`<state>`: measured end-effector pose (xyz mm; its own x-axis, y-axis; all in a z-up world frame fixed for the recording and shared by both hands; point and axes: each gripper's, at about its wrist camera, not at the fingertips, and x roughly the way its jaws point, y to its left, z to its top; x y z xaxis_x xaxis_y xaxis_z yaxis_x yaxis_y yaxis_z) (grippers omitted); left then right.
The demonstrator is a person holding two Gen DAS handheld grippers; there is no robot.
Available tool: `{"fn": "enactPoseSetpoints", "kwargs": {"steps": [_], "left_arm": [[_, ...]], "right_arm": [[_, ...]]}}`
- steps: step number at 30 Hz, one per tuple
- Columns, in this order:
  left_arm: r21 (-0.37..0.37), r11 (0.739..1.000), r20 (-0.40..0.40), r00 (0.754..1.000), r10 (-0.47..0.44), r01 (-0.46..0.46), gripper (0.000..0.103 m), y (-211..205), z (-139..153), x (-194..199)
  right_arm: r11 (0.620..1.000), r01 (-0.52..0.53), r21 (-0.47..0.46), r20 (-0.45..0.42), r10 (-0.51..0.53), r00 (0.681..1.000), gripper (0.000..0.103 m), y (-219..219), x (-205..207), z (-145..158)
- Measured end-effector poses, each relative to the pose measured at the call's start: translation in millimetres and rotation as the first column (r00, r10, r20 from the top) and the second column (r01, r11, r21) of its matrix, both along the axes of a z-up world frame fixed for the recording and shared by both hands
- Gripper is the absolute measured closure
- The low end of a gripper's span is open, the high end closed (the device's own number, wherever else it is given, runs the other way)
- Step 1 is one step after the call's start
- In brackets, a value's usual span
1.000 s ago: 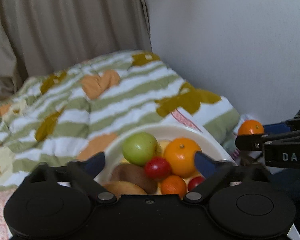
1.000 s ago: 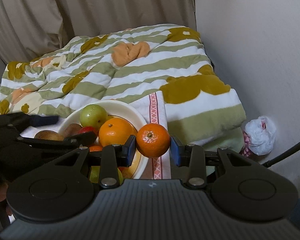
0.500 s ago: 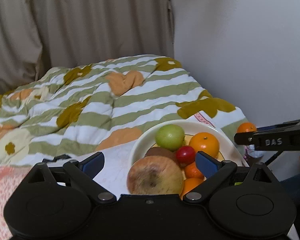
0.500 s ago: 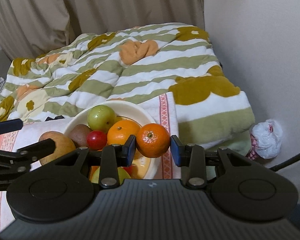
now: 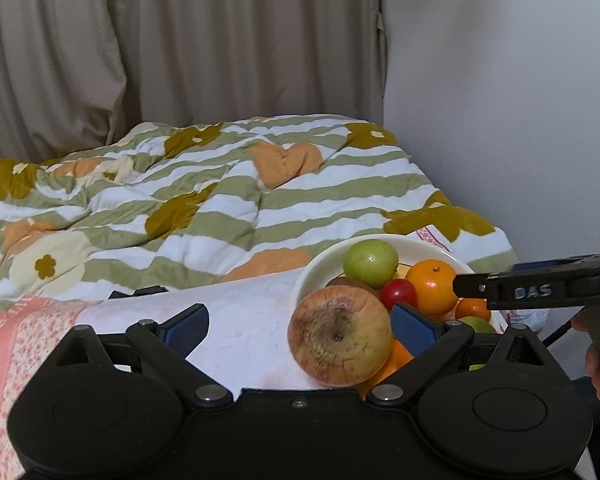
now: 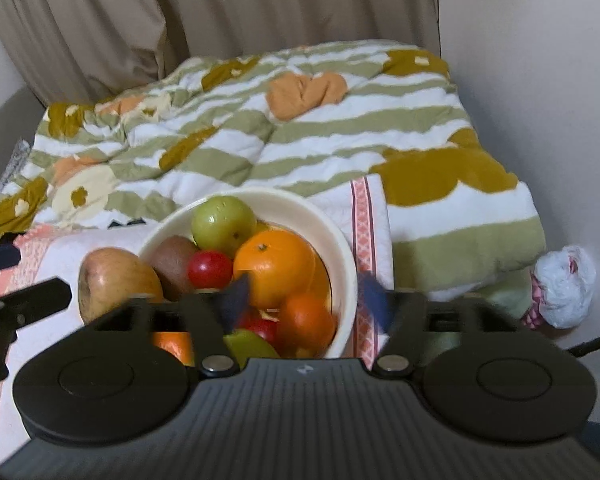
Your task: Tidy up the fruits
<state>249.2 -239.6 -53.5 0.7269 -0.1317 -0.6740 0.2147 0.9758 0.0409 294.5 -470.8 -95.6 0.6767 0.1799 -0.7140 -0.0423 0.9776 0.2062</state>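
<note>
the small mandarin (image 6: 306, 322) that was being pinched by the right tongs (image 6: 304, 300) half a second ago is now lying in the bowl (image 6: 346, 280), and those tongs are now standing spread and empty above the bowl's near rim, their blue pads blurred. the left tongs (image 5: 300, 328) are hanging wide apart over the pale cloth (image 5: 244, 320), and the big blotchy apple (image 5: 340, 336) is sitting just against the inner face of the right-hand pad, outside the bowl at its left edge; whether it is resting on the cloth cannot be told.

the striped green and white quilt (image 5: 228, 200) with ochre and orange flowers is covering the bed behind, beige curtains (image 5: 180, 40) are hanging beyond it, and a plain wall (image 5: 500, 100) is running along the right. a crumpled white bag (image 6: 564, 286) is lying by the wall past the quilt's corner.

the cream bowl is sitting on the cloth, heaped with fruit: a large orange (image 6: 274, 266) in the middle, a green apple (image 6: 223, 224) at the back, a brown kiwi (image 6: 174, 260) at the left, and a small red fruit (image 6: 209, 269) between kiwi and orange.
</note>
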Motion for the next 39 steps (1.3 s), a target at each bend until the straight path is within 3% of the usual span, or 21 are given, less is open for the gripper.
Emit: {"fn": "enactPoseSetpoints", "kwargs": {"steps": [9, 17, 29, 39], "left_arm": [[-0.008, 0.999, 0.023, 0.999, 0.049, -0.049, 0.003, 13.7, 10.8, -19.5], [-0.034, 0.996, 0.092, 0.992, 0.088, -0.085, 0.003, 46.7, 39.9, -45.6], [-0.069, 0.991, 0.206, 0.970, 0.126, -0.114, 0.002, 122.3, 91.3, -117.3], [-0.080, 0.991, 0.224, 0.967, 0.125, -0.109, 0.000, 155.6, 99.9, -173.9]], "right_arm": [[1.000, 0.001, 0.011, 0.027, -0.002, 1.000, 0.000, 1.8, -10.8, 14.2], [1.000, 0.002, 0.001, 0.082, -0.002, 0.997, 0.000, 21.5, -37.4, 54.7], [0.999, 0.033, -0.022, 0.190, -0.028, 0.981, 0.000, 87.2, -123.1, 132.3], [0.988, 0.043, -0.146, 0.219, -0.010, 0.976, 0.000, 144.0, -204.7, 143.7]]}}
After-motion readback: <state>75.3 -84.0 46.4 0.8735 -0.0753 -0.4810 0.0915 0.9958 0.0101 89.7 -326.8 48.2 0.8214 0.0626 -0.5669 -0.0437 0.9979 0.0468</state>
